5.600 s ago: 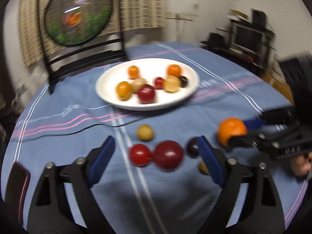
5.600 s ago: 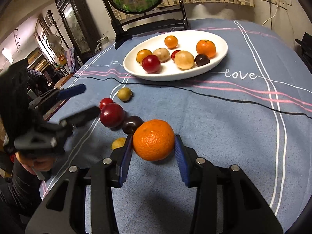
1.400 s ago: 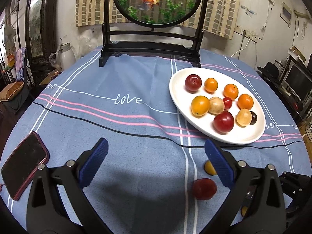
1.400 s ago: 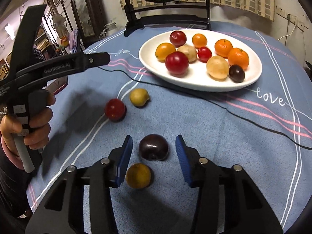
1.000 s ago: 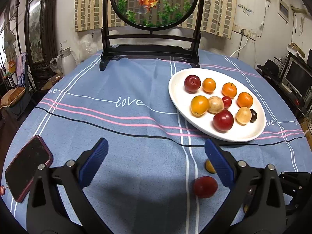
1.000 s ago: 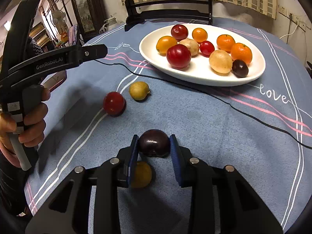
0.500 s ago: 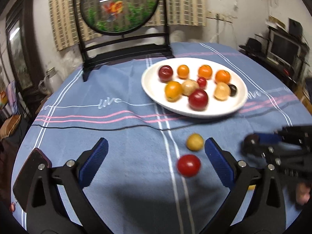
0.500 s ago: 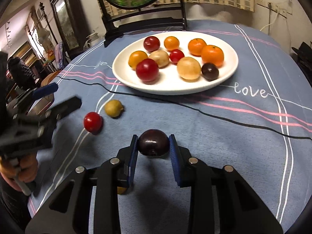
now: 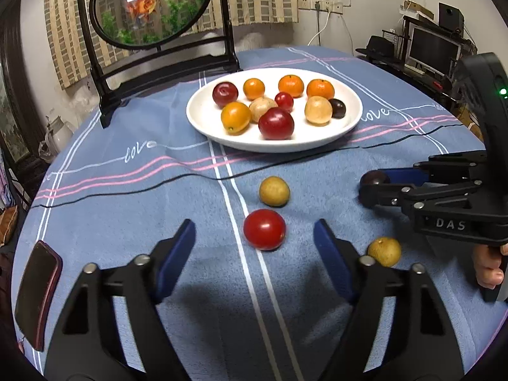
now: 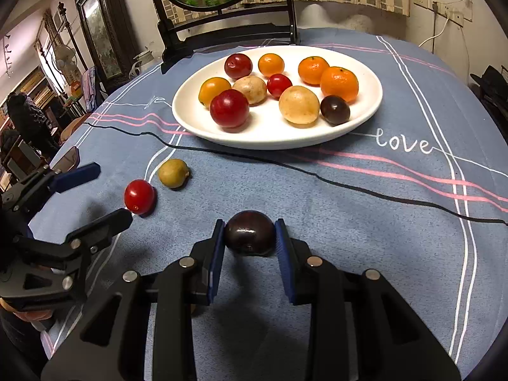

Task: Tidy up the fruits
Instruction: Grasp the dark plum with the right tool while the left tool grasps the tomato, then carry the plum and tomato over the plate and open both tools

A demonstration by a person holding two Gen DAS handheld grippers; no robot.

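Observation:
A white plate [image 9: 349,120] [image 10: 368,117] holds several red, orange, tan and dark fruits at the table's far side. My right gripper [image 10: 250,238] is shut on a dark plum [image 10: 250,233] and holds it above the cloth; it shows at the right of the left wrist view [image 9: 370,187]. My left gripper [image 9: 254,247] is open, with a red tomato [image 9: 264,229] [image 10: 139,196] just ahead between its fingers. A yellow-green fruit [image 9: 274,191] [image 10: 173,173] lies beyond the tomato. Another yellow fruit [image 9: 384,251] lies right of the left gripper.
A phone [image 9: 38,292] lies at the table's left edge. A framed round fish picture on a black stand [image 9: 152,6] stands behind the plate. A blue striped cloth [image 10: 397,222] covers the table. A black cable [image 10: 349,184] runs across it in front of the plate.
My right gripper closed on the dark plum and lifted it off the cloth. My left gripper swung toward the red tomato and came closer to it.

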